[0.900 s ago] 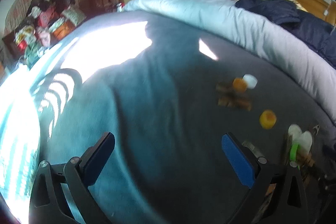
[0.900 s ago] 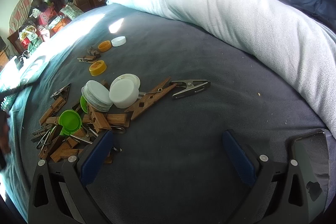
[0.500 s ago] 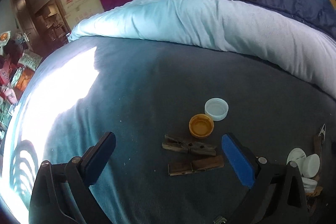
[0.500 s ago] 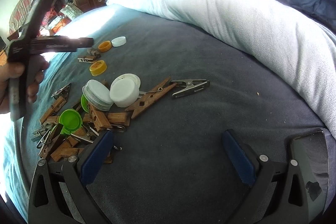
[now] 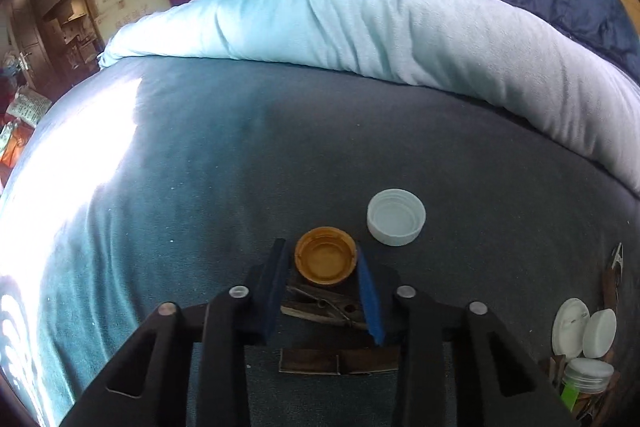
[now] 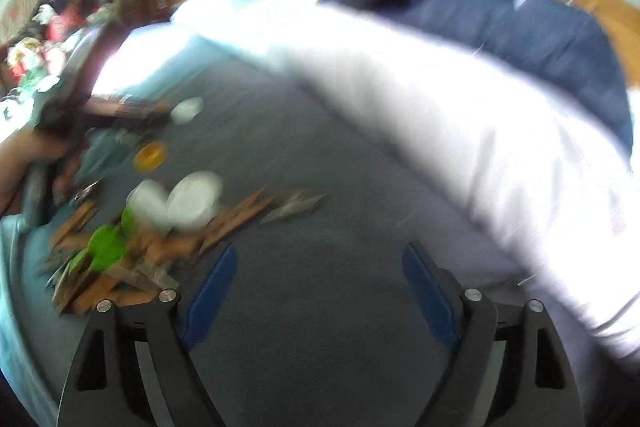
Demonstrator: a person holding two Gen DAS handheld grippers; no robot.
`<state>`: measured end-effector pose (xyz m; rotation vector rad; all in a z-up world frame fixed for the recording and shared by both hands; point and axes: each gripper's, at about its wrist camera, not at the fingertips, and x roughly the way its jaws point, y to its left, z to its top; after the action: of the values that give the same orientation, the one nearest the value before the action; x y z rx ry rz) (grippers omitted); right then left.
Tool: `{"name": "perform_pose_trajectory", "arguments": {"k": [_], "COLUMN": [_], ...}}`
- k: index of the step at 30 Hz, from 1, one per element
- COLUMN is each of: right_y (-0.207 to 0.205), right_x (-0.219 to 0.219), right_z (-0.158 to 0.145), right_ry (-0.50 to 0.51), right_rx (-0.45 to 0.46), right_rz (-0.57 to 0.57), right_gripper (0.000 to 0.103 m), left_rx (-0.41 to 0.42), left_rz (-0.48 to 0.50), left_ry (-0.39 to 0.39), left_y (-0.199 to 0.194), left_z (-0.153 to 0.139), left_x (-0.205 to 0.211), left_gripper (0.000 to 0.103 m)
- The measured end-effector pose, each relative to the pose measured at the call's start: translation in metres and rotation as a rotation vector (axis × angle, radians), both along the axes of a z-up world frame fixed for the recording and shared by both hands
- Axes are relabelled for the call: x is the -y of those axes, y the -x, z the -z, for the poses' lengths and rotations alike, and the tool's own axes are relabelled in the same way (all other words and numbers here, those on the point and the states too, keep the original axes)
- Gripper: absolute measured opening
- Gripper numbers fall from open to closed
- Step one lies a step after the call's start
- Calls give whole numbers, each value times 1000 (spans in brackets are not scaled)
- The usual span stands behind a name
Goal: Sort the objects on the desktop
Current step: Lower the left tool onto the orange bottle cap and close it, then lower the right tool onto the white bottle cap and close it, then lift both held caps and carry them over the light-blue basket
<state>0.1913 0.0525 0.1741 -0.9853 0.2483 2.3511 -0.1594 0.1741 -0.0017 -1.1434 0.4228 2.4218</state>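
Left wrist view is sharp; right wrist view is smeared with motion blur, so detail there is rough.

Only the left view shows the left gripper close up: jaws drawn in narrow around the orange cap, which sits open side up between the blue pads. The right pad touches the cap rim; on the left side a thin gap seems to remain, so a full clamp isn't confirmed (jaws have just been closing, cap between them). The gripper tilts steeply down at the grey blanket. The cap lies on top of a wooden clothespin; a second clothespin lies just nearer the camera. A white cap, open side up, sits just beside the orange one, to the upper right, apart from it. At the far right edge are white lids.

Only the right view shows the main pile: blurred wooden pegs, a green cap, big white lids, a yellow cap set apart above it. It also shows the person's hand at the left edge holding the left tool. The right gripper has its jaws spread wide, nothing between them, angled down over bare blanket, right of the pile.

A pale blue rolled duvet runs behind everything.
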Motion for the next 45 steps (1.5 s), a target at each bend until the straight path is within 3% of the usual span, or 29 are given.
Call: {"name": "perform_pose_trajectory", "arguments": {"k": [3,6,11,13,19,24,28,29,30,32,35,38,42,45], "right_y": [22,65,134,164,222,238,252,255,257,259,255,251,232,211], "right_x": [-11,-17,-14,-10,-15,-30,-30,-27,-26,-29,-28,-27,-36,-45], "right_z": [-15,-23,-20,-8,25,31,34,36,39,41,42,41,29,12], "right_ry": [47,38,47,78,165,230,210,197,198,208,180,182,220,241], "right_rx": [-32,-46,-81,-65,50,118,198,216,232,254,258,238,166,117], "right_rz": [-69,-140,-275,-333,-441,-425,-458,-469,-476,-479,-481,-485,-442,-387], "right_gripper": [86,101,102,100,78,74,71,65,57,52,48,29,29,29], "left_rx": [-1,1,10,-8,-3,16,19,31,32,35,35,33,17,9], "left_rz": [-46,-82,-107,-120,-119,-115,-110,12,11,20,23,30,46,44], "left_ry": [-22,-58,-104,-102,-123,-142,-138,-138,-139,-138,-132,-130,-104,-70], "left_y": [2,3,-6,-10,-14,-3,4,4,5,8,8,8,7,7], "left_z": [-1,2,-2,-1,3,-2,2,-4,-6,-2,0,1,1,0], "left_x": [6,19,45,48,51,55,44,48,49,44,40,40,38,34], "left_gripper": [34,34,34,35,36,36,36,36,36,36,36,36,36,31]}}
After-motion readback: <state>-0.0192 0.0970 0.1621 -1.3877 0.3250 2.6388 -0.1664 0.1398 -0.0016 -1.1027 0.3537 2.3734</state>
